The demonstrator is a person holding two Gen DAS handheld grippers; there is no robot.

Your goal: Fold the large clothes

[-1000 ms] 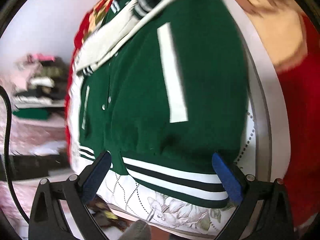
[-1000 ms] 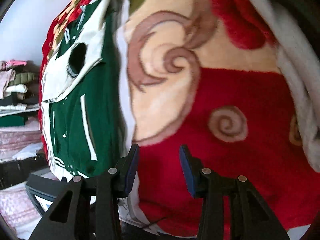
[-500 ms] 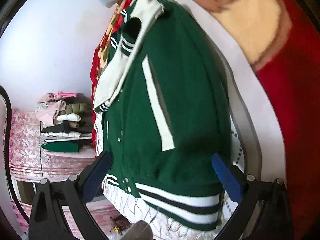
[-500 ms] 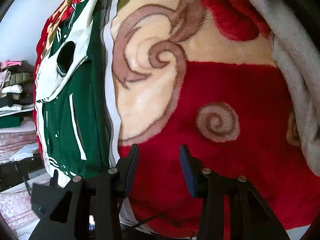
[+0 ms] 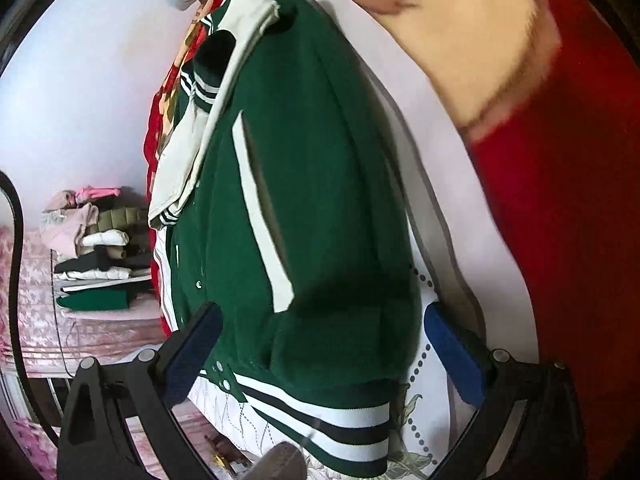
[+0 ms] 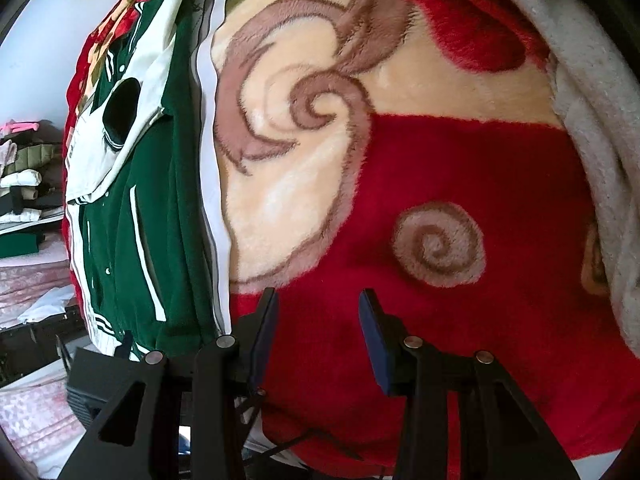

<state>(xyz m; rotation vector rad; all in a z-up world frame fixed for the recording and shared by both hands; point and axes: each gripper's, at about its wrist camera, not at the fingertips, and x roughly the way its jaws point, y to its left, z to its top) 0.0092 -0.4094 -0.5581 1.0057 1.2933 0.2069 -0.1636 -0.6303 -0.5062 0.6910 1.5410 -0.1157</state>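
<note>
A green jacket (image 5: 312,200) with white trim fills the centre of the left wrist view, lying on a red and cream blanket (image 5: 560,160). Its striped hem (image 5: 320,412) sits at the bottom centre of the frame and its white collar (image 5: 256,12) at the top. A white sleeve (image 5: 180,168) with a striped cuff lies folded across the upper left of the body. A patterned white lining (image 5: 420,360) shows beneath the hem at the lower right.

The left gripper (image 5: 324,352) hovers over the hem with its jaws spread wide, holding nothing. Its blue pads (image 5: 452,356) sit at either side of the hem's width.

In the right wrist view the jacket (image 6: 132,208) lies along the left of the frame, and the blanket (image 6: 440,160) fills the rest. The right gripper (image 6: 318,336) is at the bottom centre over bare red blanket, just beside the jacket's edge. Its jaws are parted, with nothing between them. A stack of clothes (image 5: 96,248) sits at the far left of both views.

The jacket looks thick, soft and fairly heavy, so it would probably sag and drag rather than lift cleanly. The knitted hem looks the firmest place to pinch, ideally at its two corners. The smooth lining may slide, so a deep bite through both layers seems wise.
</note>
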